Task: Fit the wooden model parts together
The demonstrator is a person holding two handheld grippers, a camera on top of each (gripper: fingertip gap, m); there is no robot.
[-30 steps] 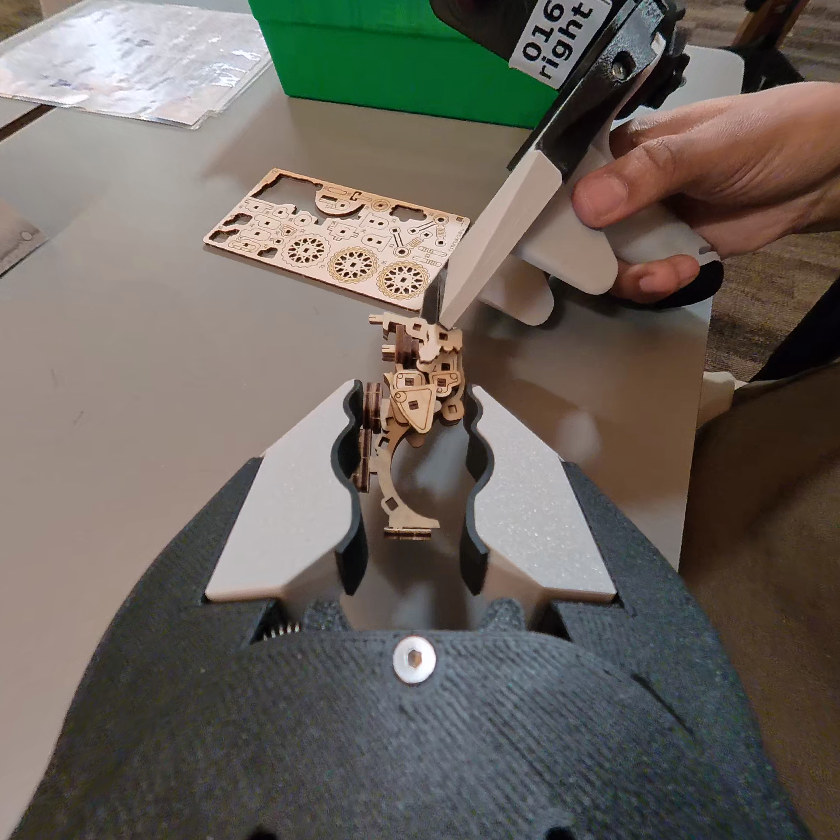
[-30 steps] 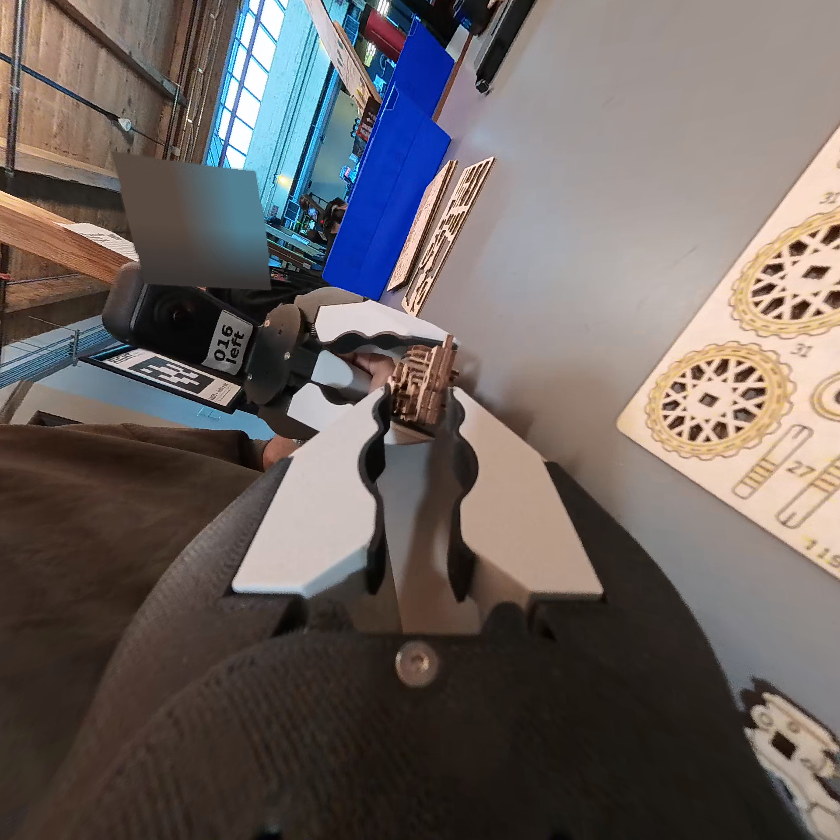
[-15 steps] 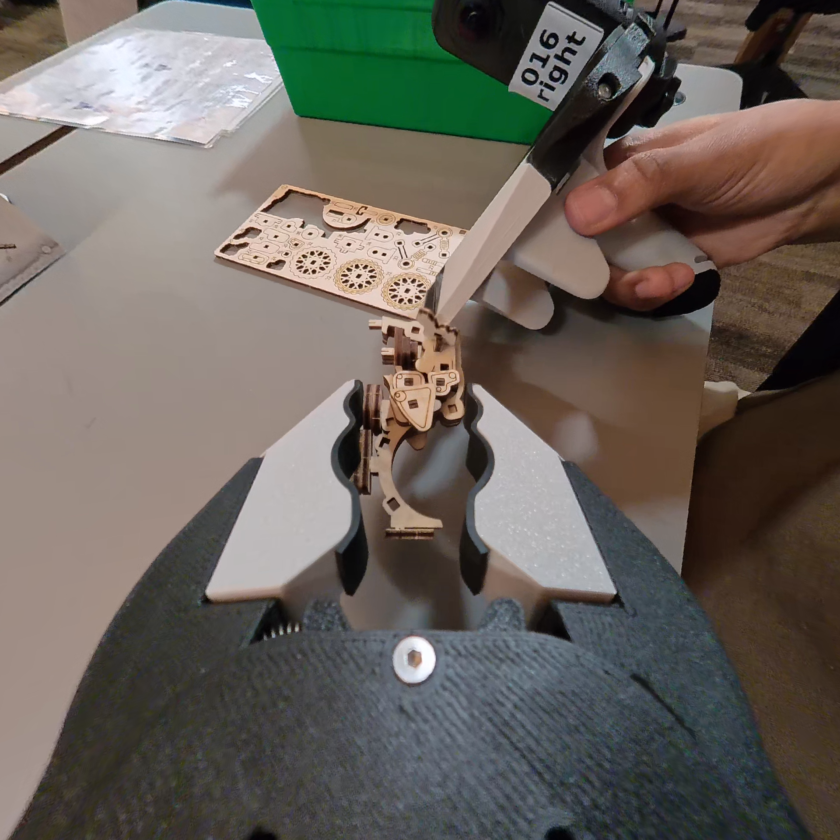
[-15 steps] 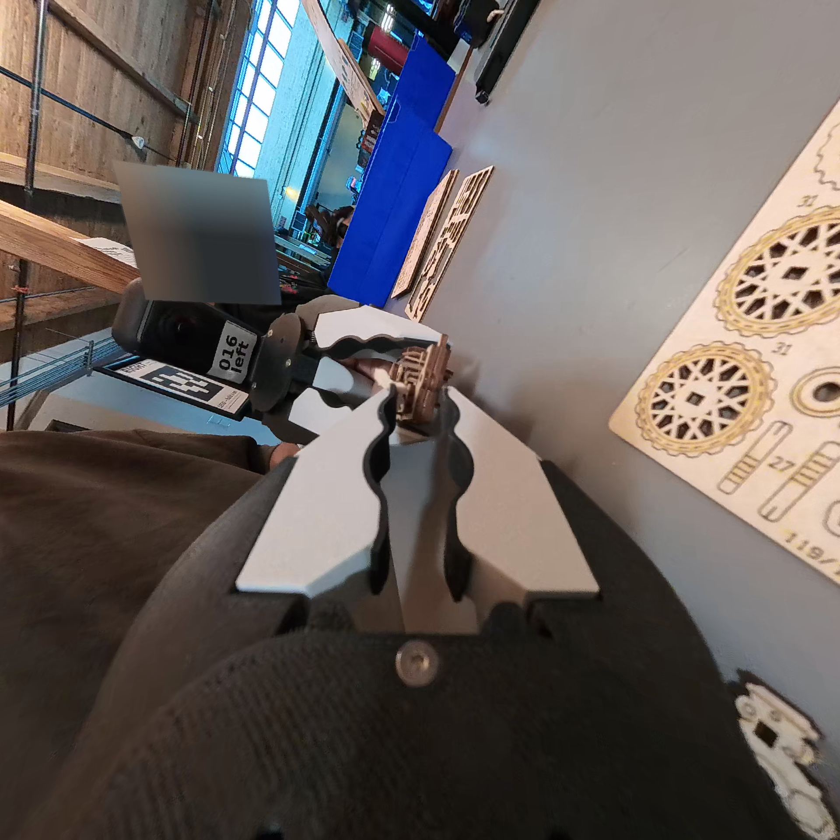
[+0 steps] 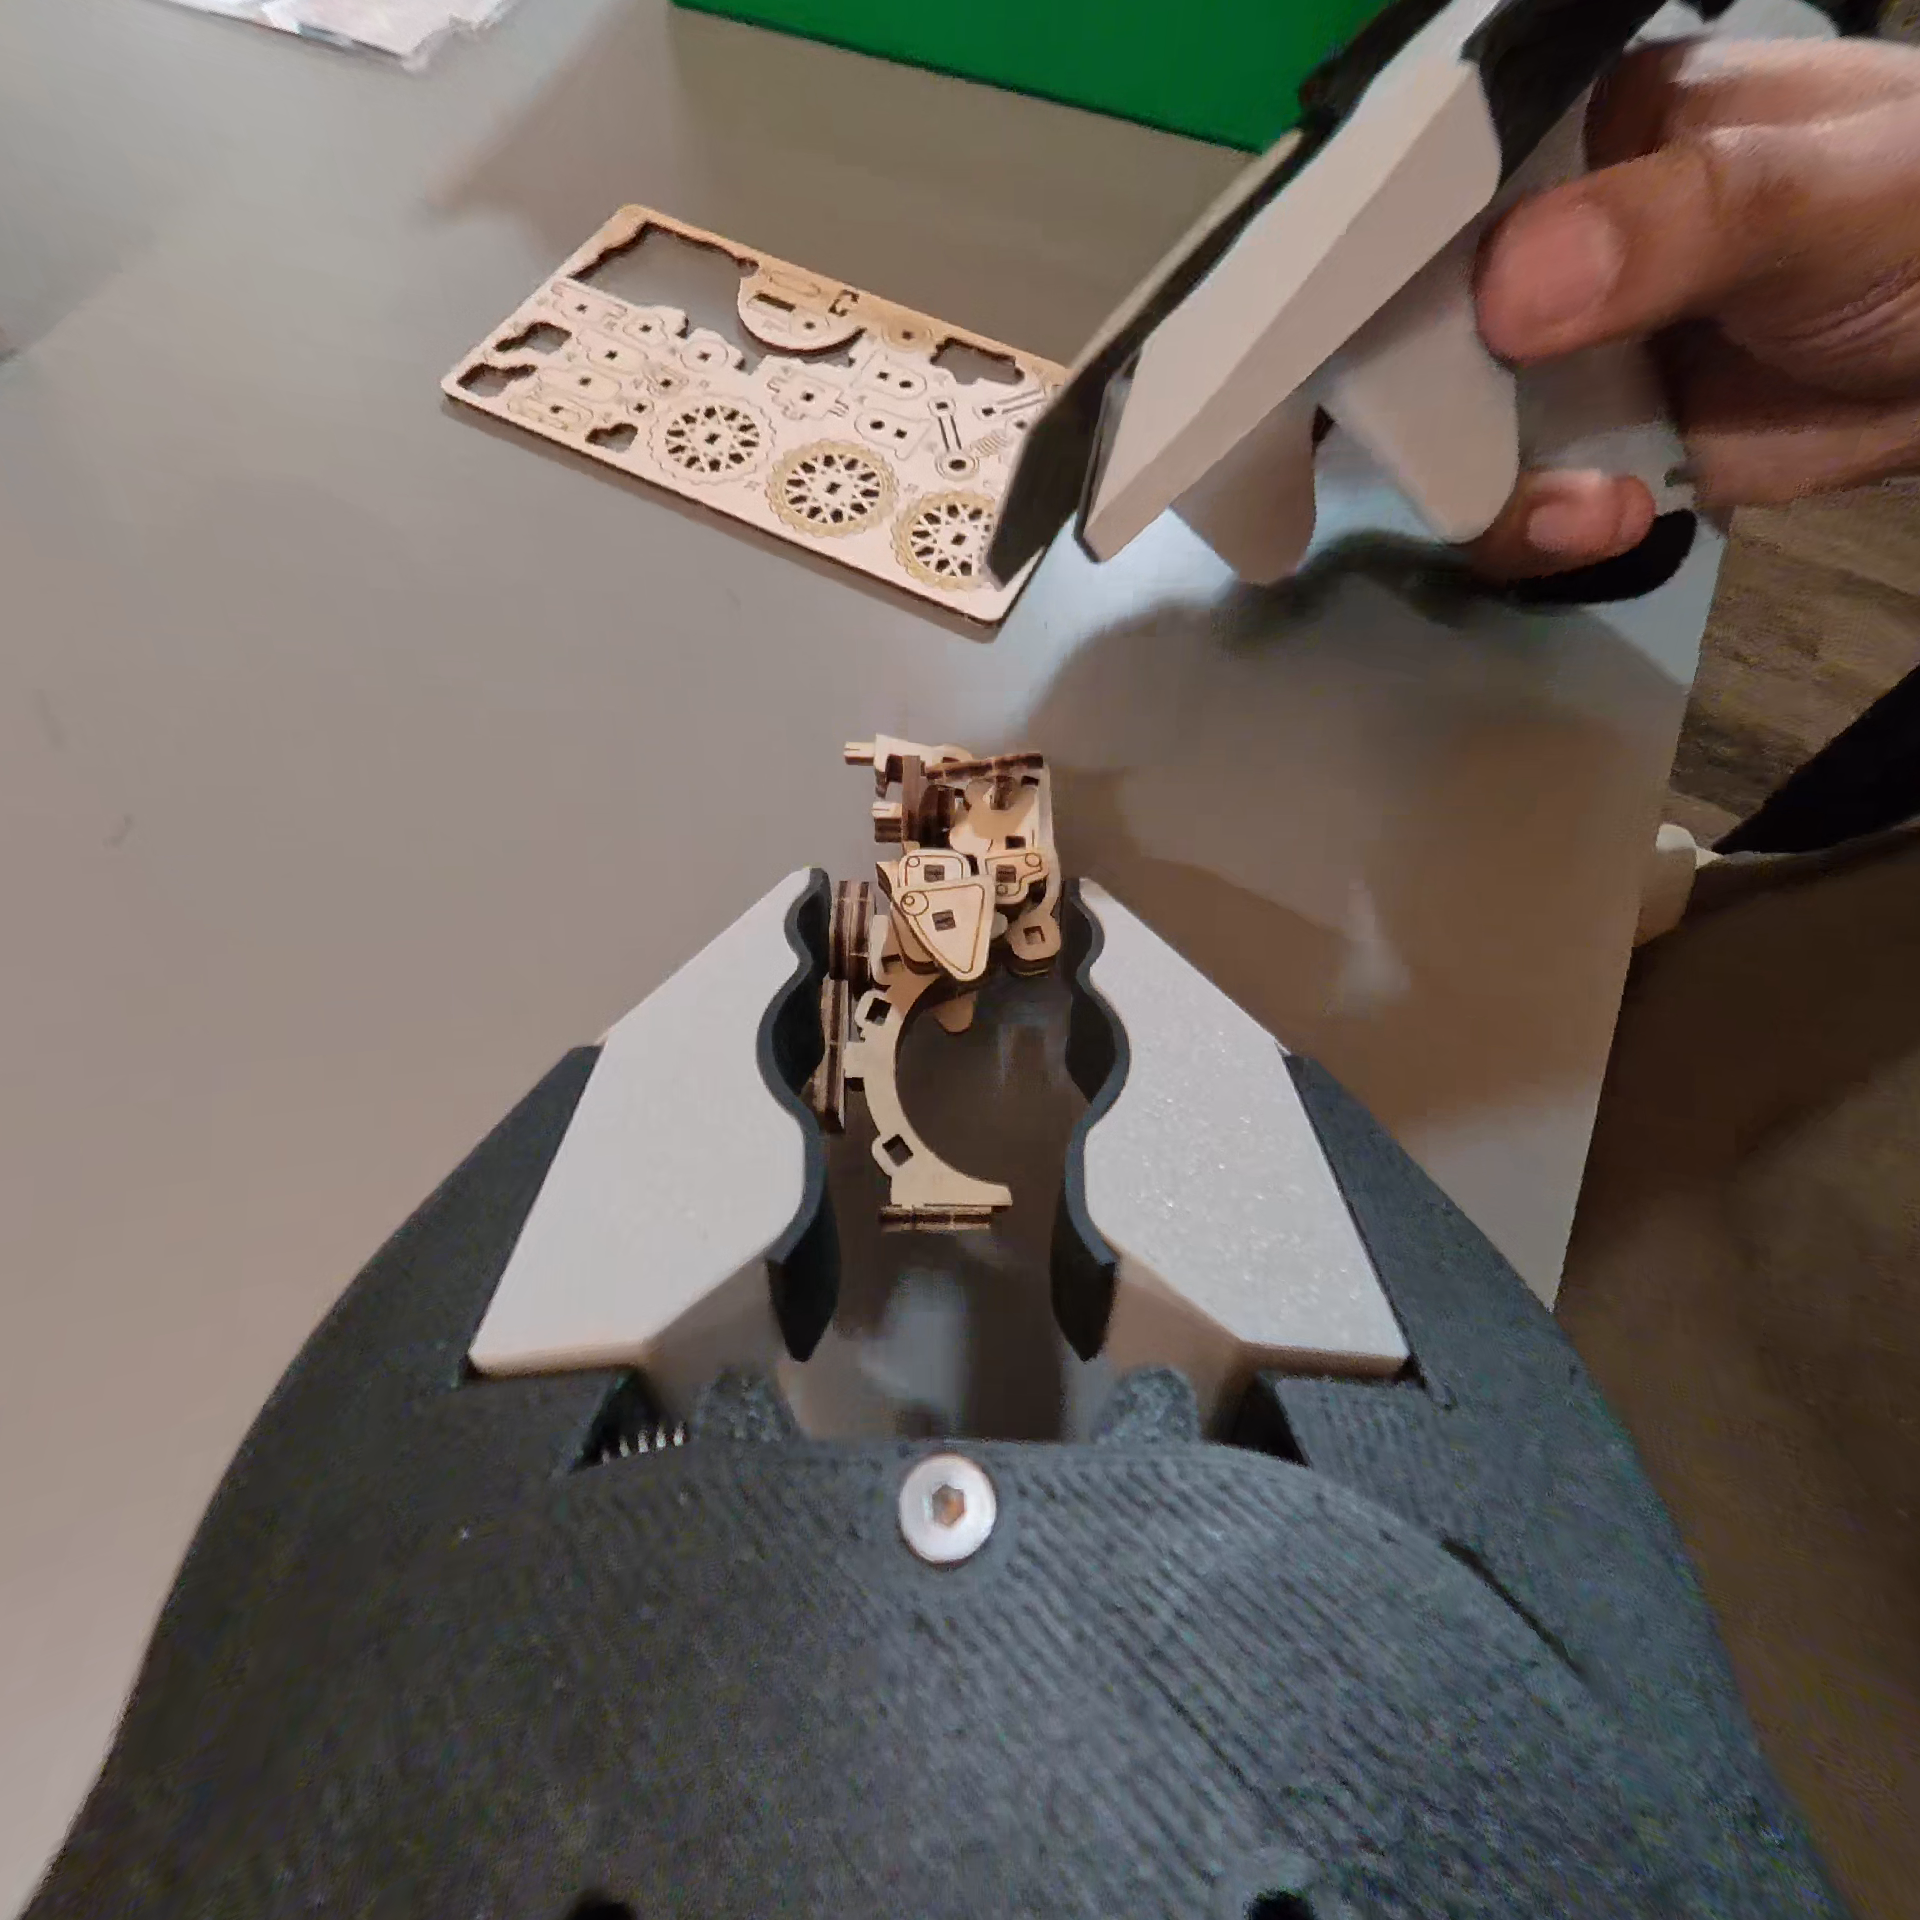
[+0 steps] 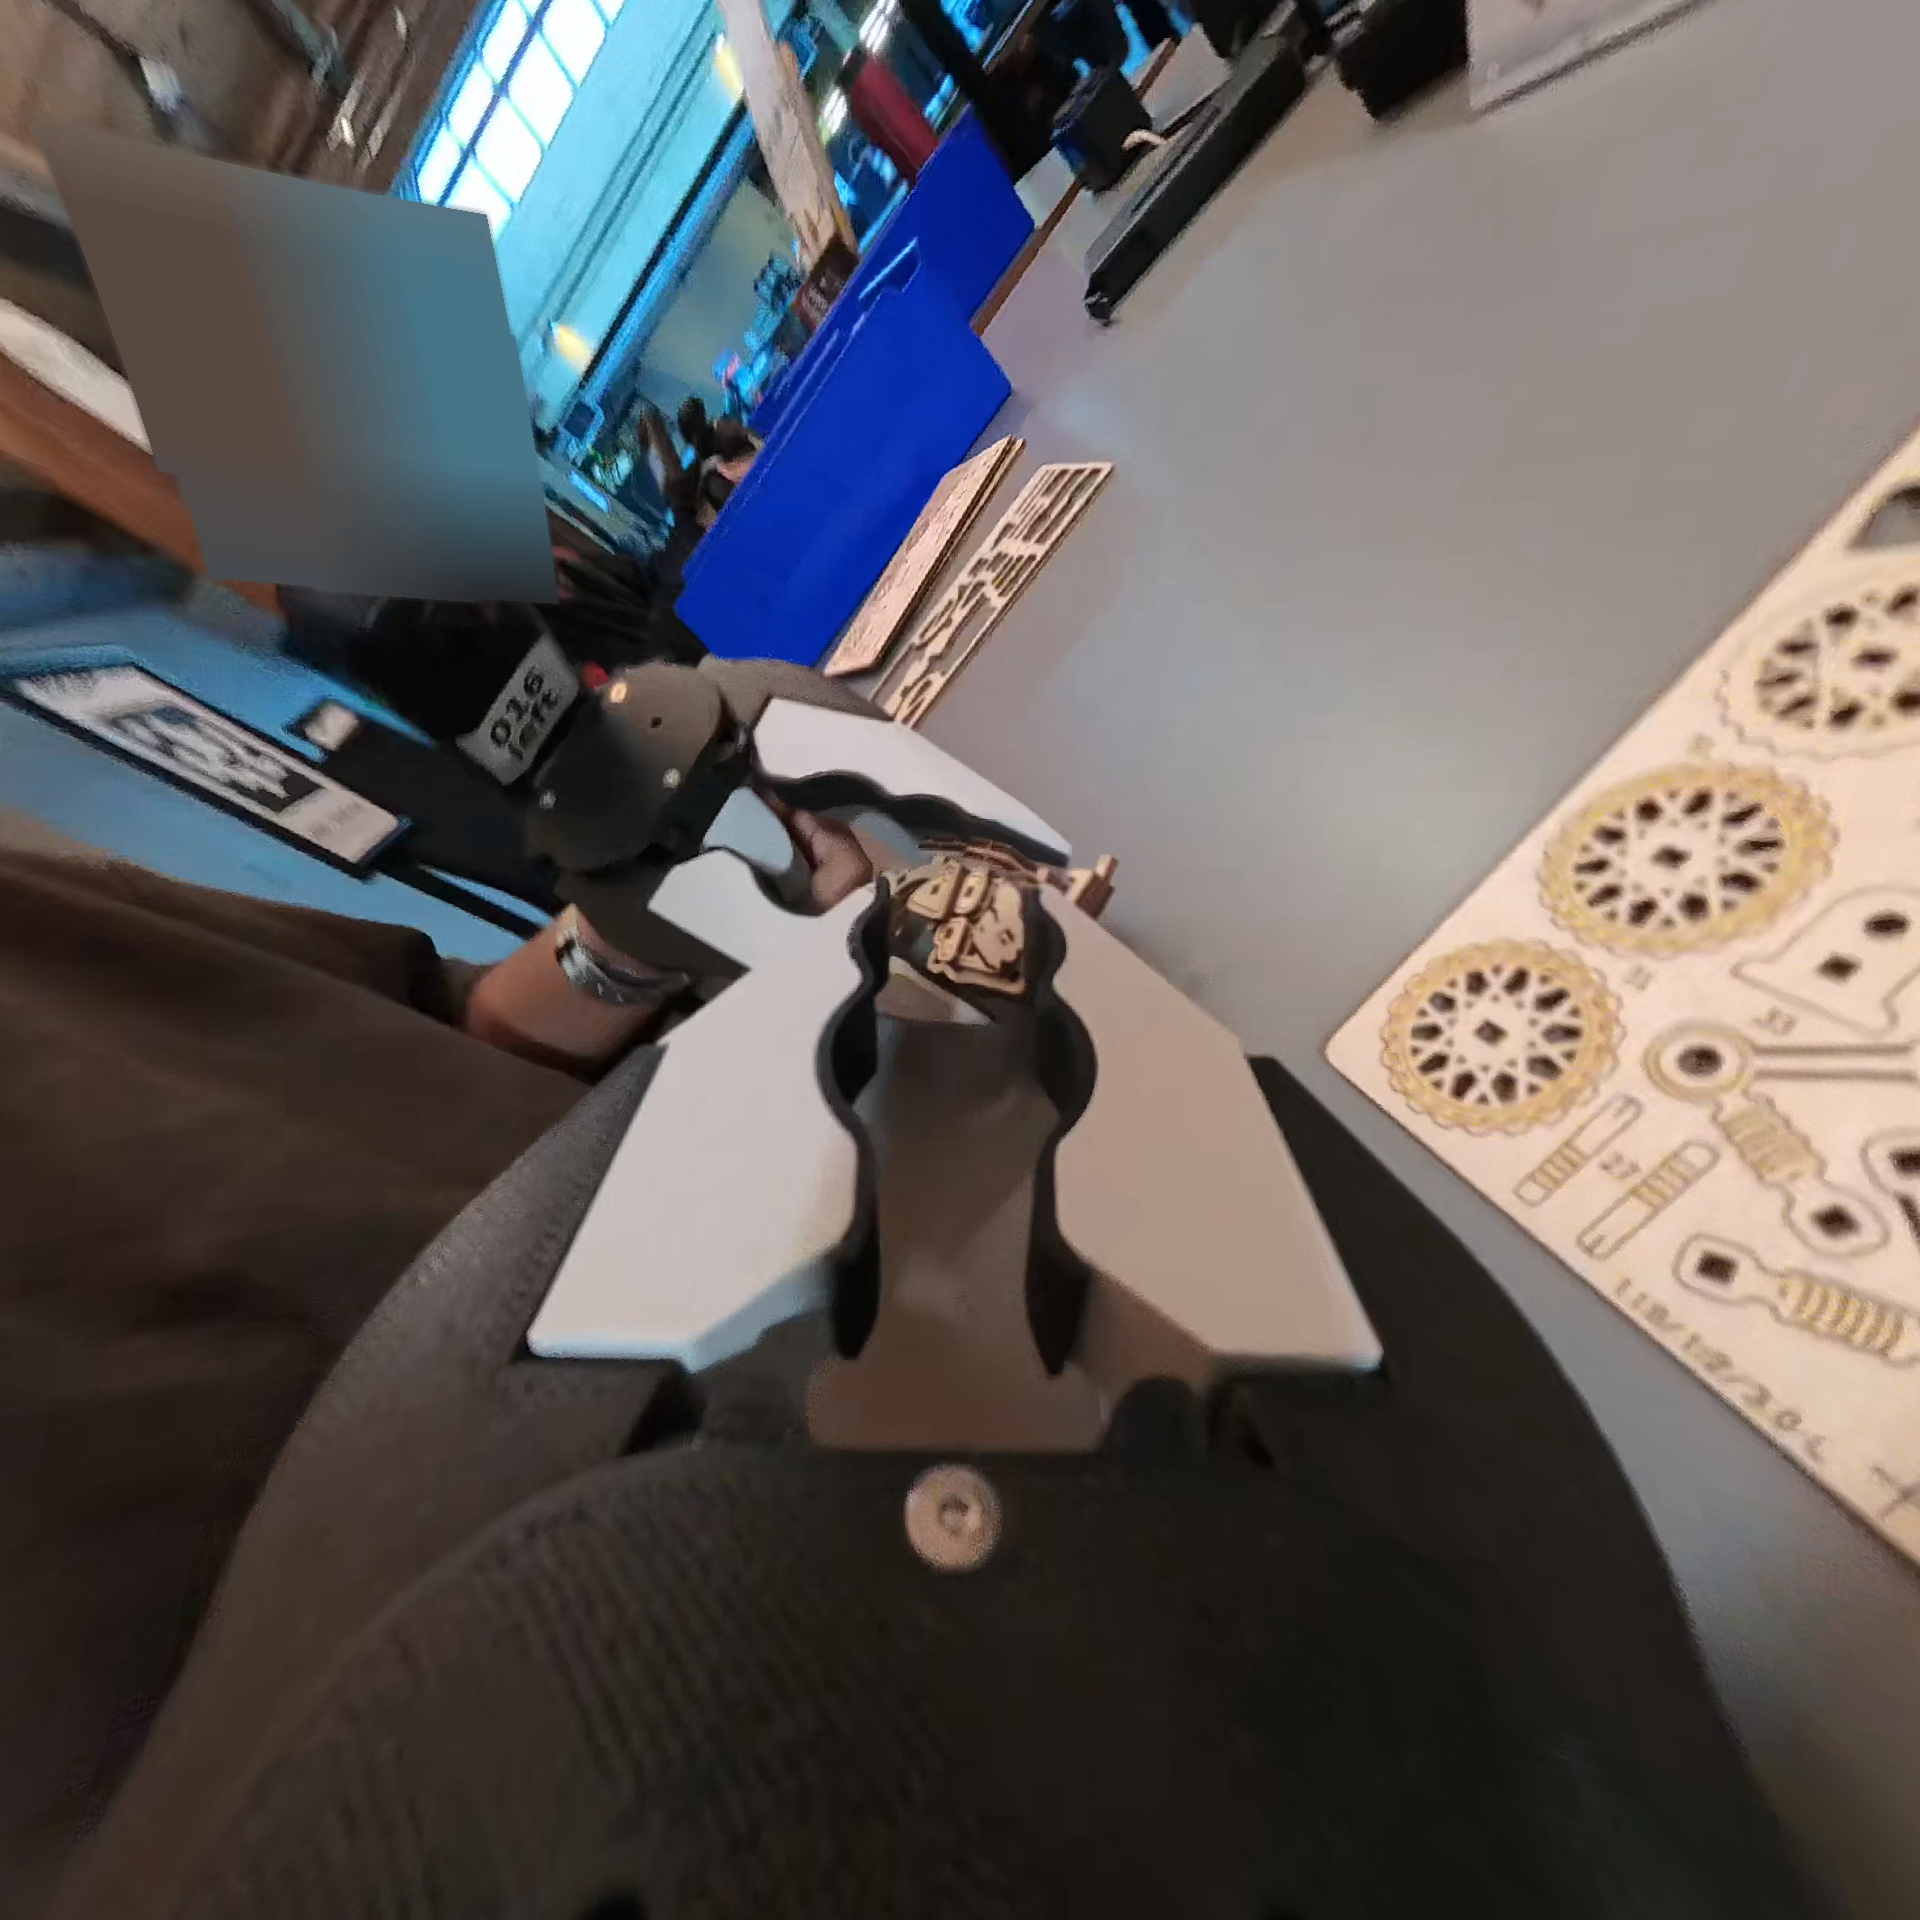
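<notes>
While left tongs [image 5: 940, 914] grip layered plywood model [image 5: 951, 914], right tongs [image 5: 1049, 520] apart

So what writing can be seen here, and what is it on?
White sticker on the left hand-held gripper: printed characters; I do not quote writing.
Wooden parts sheet: tiny engraved marks beside the parts, likewise unquoted.
Black-and-white card beside the sticker: blurred, unreadable.

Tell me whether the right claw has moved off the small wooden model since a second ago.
Yes. In the left wrist view the right claw has lifted up off the wooden model, now hanging over the flat wooden parts sheet.
</notes>
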